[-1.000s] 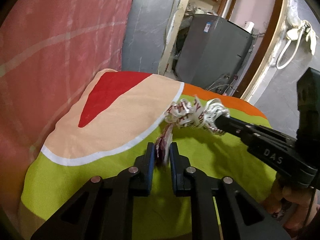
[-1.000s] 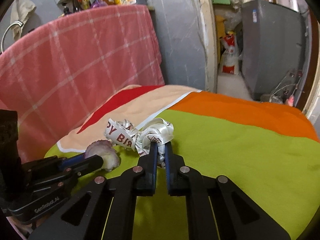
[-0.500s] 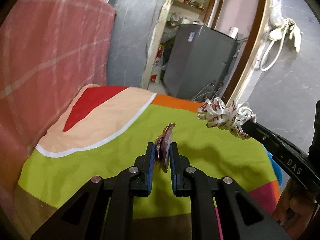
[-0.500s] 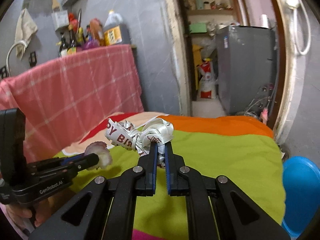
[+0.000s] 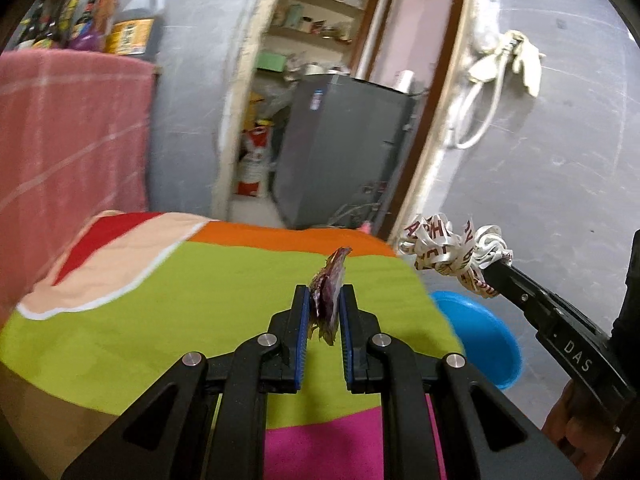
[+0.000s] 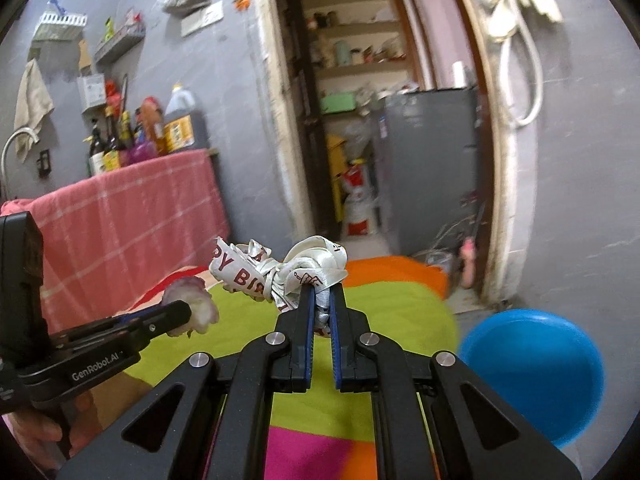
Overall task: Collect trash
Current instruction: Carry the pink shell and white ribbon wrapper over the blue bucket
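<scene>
Grey walls and an open doorway with a grey fridge (image 6: 430, 160) behind it fill the background, and a bed covered by a bright patchwork sheet (image 5: 208, 292) of green, orange, red and pink lies below both grippers. Clamped between the blue pads of the left gripper (image 5: 325, 308) is a thin purple onion peel (image 5: 329, 300), standing on edge and sticking up past the fingertips, clear of the sheet. Ahead and to the right of it, the right gripper (image 5: 494, 268) comes in from the side with its jaws pinched on a crumpled white ribbon (image 5: 452, 250) printed with red letters. In the right wrist view the ribbon (image 6: 280, 270) bunches over and to the left of the right gripper (image 6: 320, 300), and the left gripper (image 6: 180, 312) with the peel (image 6: 192, 308) sits low to the left, held by a hand (image 6: 36, 432). A blue bowl (image 6: 532, 372) sits on the floor beyond the bed's edge, below and right of both grippers.
</scene>
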Demonstrator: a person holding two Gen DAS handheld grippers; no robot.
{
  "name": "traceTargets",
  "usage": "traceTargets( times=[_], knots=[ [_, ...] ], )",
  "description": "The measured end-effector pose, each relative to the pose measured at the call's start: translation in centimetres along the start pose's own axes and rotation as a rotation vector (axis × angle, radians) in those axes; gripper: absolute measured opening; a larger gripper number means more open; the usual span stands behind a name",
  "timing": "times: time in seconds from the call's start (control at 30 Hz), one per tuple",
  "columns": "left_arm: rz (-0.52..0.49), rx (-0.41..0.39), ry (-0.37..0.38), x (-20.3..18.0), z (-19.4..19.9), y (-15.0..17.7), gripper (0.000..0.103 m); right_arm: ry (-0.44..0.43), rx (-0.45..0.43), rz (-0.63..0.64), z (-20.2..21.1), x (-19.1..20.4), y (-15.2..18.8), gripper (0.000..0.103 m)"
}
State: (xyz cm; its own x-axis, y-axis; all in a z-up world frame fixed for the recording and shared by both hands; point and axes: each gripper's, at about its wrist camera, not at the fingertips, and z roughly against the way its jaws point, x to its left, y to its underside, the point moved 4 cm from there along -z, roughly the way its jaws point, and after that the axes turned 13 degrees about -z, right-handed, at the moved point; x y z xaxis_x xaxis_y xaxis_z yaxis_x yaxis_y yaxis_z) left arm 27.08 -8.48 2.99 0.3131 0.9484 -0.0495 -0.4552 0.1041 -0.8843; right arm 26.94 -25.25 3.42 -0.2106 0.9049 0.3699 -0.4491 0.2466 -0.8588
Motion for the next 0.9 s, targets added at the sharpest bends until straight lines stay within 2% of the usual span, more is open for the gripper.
traceTargets(
  times=[0.17, 0.43, 0.63, 0.9],
  knots=[
    [-0.019, -0.001, 0.07, -4.8, -2.0, -0.8, 0.012, 0.077, -0.053, -0.017, 2.8, -4.2, -0.9, 0.005],
    [-0.03, -0.003, 0.173, -12.5, -5.4, -1.8, 0.012, 0.2, -0.091, -0.07, 6.3, -11.6, -1.9, 0.005],
    [-0.076, -0.004, 0.208, -17.6, -8.3, -1.8, 0.012, 0.271, -0.109, -0.105, 8.0, -16.4, -2.0, 0.005],
    [-0.111, 0.032, 0.213, -21.0, -12.2, -0.7, 0.012, 0.336, -0.105, -0.174, 7.8, -21.6, -0.9, 0.005]
  ],
)
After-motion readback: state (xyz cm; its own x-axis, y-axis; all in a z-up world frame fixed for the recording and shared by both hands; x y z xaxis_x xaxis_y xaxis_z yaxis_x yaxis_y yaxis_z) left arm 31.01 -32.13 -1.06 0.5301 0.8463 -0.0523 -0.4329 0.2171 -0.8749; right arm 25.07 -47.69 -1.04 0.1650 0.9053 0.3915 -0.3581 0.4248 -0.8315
